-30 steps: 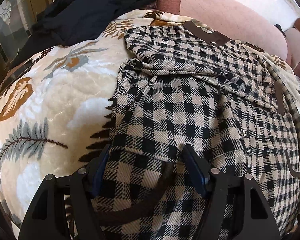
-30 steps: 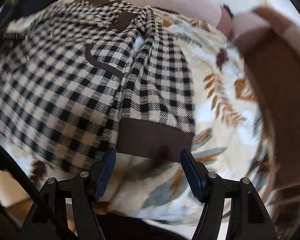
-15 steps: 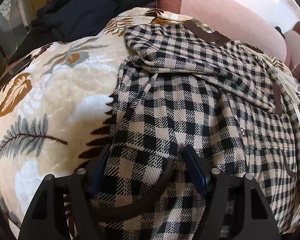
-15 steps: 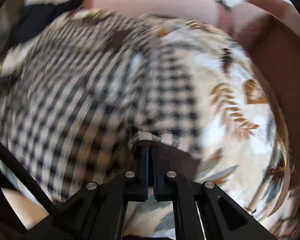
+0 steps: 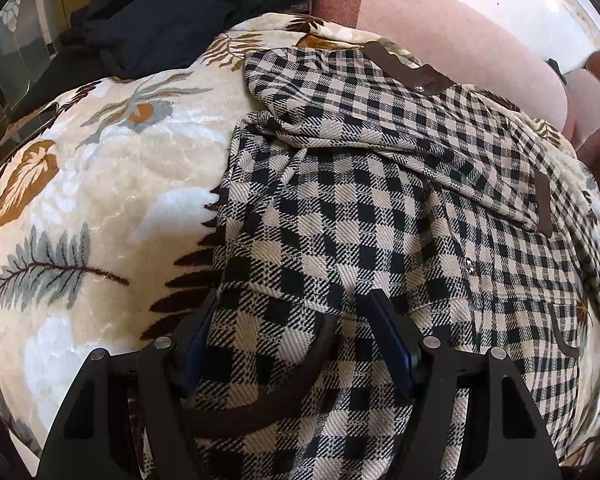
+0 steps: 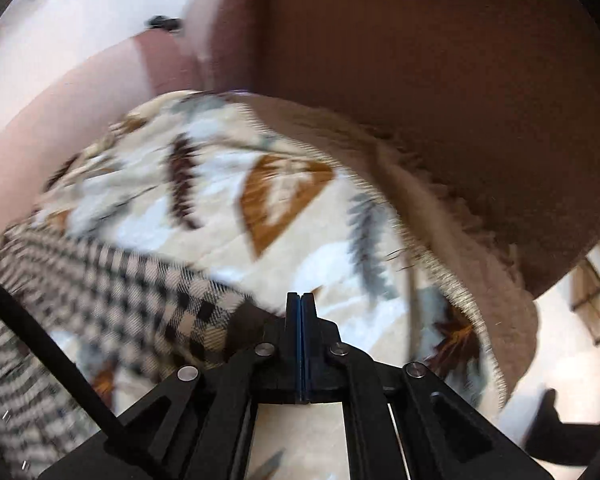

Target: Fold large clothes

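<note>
Lying on a leaf-print blanket (image 5: 100,184), the checked coat (image 5: 340,208) sits between the left gripper (image 5: 288,320)'s spread fingers. The right gripper (image 6: 301,300)'s fingers are pressed together, pinching the coat's brown cuff (image 6: 256,314).

Blurring across most of the right wrist view: checked jacket (image 6: 100,300) smearing into streaks at lower left, leaf-print blanket (image 6: 228,208) losing its edges. Hiding whatever cloth sits between the shut pads of the right hand-held gripper (image 6: 301,300); too fine to tell. Running off the bottom and right edges of the left wrist view, the jacket's hem; covering the lower part of the left hand-held gripper (image 5: 290,312).
</note>
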### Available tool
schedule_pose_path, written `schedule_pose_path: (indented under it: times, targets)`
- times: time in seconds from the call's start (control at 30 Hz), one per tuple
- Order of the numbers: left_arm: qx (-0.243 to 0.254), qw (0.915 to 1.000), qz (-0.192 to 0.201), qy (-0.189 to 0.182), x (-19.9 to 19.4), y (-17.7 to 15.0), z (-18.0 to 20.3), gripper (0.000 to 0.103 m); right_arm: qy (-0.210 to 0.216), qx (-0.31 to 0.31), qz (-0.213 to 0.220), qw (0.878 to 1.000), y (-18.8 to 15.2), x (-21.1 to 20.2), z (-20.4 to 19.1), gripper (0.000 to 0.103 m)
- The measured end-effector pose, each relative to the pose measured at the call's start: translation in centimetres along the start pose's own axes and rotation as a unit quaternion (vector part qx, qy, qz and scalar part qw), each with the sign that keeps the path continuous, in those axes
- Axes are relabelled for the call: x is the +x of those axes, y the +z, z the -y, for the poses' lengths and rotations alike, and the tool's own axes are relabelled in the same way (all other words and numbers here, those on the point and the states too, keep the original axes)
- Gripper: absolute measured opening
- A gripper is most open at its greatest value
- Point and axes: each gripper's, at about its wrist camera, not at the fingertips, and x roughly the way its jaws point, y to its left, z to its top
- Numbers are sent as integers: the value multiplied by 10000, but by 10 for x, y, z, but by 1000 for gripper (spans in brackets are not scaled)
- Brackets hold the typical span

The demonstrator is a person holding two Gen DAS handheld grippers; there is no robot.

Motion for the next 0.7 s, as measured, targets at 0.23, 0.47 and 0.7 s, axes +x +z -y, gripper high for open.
schedule_pose_path:
  times: [0.23,0.47,0.7]
  targets:
    - [27,10000,44,-68,-5,2,5,71,-119,824,-64,9965,13,14,35,2]
    - [46,9999,18,-91,-3,2,8,72,2133,1866,-563,9573,-48,13,58,50]
    - [114,9999,9,-103,-2,0,10,72,2423,2099,-959,9424,-107,39,50,51]
